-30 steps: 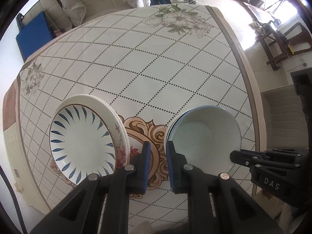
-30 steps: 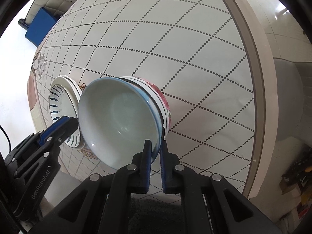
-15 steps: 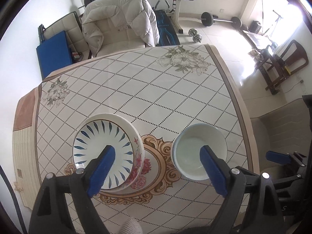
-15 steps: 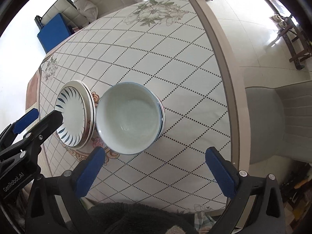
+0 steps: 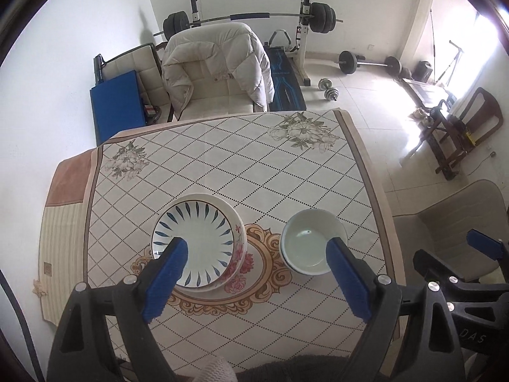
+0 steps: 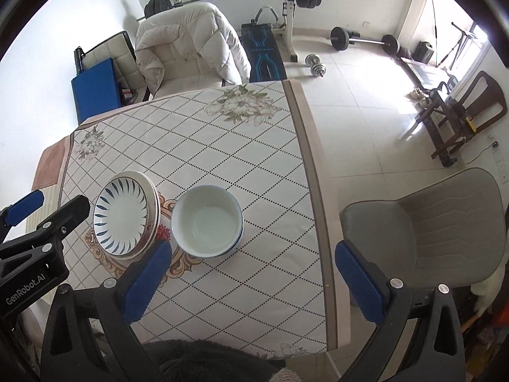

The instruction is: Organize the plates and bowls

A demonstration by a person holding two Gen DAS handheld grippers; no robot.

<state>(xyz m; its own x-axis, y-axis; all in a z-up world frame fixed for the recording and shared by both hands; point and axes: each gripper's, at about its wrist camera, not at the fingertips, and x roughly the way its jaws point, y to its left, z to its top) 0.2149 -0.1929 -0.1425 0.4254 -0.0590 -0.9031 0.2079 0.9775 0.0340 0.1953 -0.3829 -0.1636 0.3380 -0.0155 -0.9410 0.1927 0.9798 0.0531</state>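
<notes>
Both views look down on the desk [image 5: 222,165] with its diamond-patterned cloth. A stack of plates [image 5: 198,245], blue-petalled on top, sits beside nested glossy bowls [image 5: 313,245], which are empty. Left claw [image 5: 254,273] and right claw [image 6: 251,280] both hang spread, gripping nothing. Only the right view shows the grey chair [image 6: 445,222] whole.

Plates [image 5: 198,243]: a stack sitting flat on the table, top one white with blue leaf strokes round its rim, a pink-flowered one peeking out beneath.
Bowls [image 5: 313,242]: nested upright, pale inside, blue-edged, just right of the plates, not touching.
</notes>
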